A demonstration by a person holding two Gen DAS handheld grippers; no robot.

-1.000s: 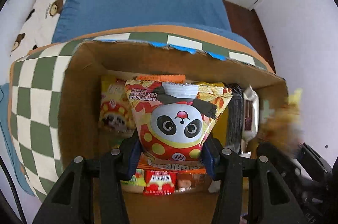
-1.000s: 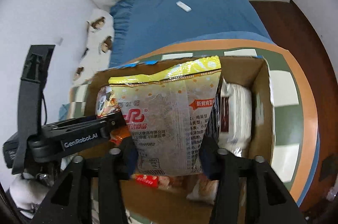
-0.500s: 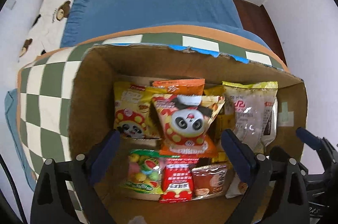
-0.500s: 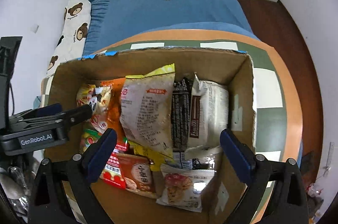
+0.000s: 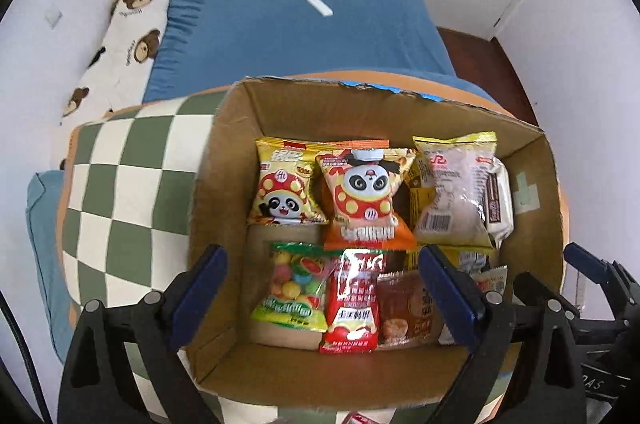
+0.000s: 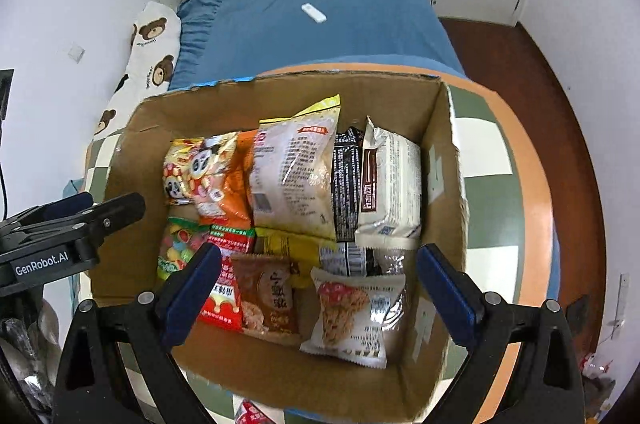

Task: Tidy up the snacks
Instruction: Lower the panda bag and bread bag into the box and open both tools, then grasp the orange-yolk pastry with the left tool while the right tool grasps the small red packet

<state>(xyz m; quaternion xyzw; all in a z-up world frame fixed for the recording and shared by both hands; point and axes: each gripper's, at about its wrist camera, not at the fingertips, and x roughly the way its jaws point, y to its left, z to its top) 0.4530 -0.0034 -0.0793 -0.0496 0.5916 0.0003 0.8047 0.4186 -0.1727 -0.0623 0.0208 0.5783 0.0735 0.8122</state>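
A cardboard box (image 5: 224, 184) (image 6: 444, 128) on a round checked table holds several snack packs. The red panda pack (image 5: 366, 196) (image 6: 200, 172) stands in the back row beside a yellow panda pack (image 5: 282, 184). The pale grainy pack (image 5: 452, 192) (image 6: 296, 172) stands to its right, next to a white chocolate pack (image 6: 390, 192). My left gripper (image 5: 326, 288) is open and empty above the box's near side. My right gripper (image 6: 320, 288) is open and empty above the near right part. The left gripper also shows in the right wrist view (image 6: 76, 220).
The front row holds a candy bag (image 5: 294, 288), a red pack (image 5: 354, 304), a brown pack (image 6: 266, 296) and a clear pack (image 6: 354, 316). A blue bed (image 5: 296, 32) with a small white object (image 5: 319, 5) lies behind the table (image 5: 120, 176). A red pack lies by the box's near wall (image 6: 250, 412).
Both grippers opened and let go of their packs, the panda pack from the left and the pale pack from the right. Both drew back and up from the box.
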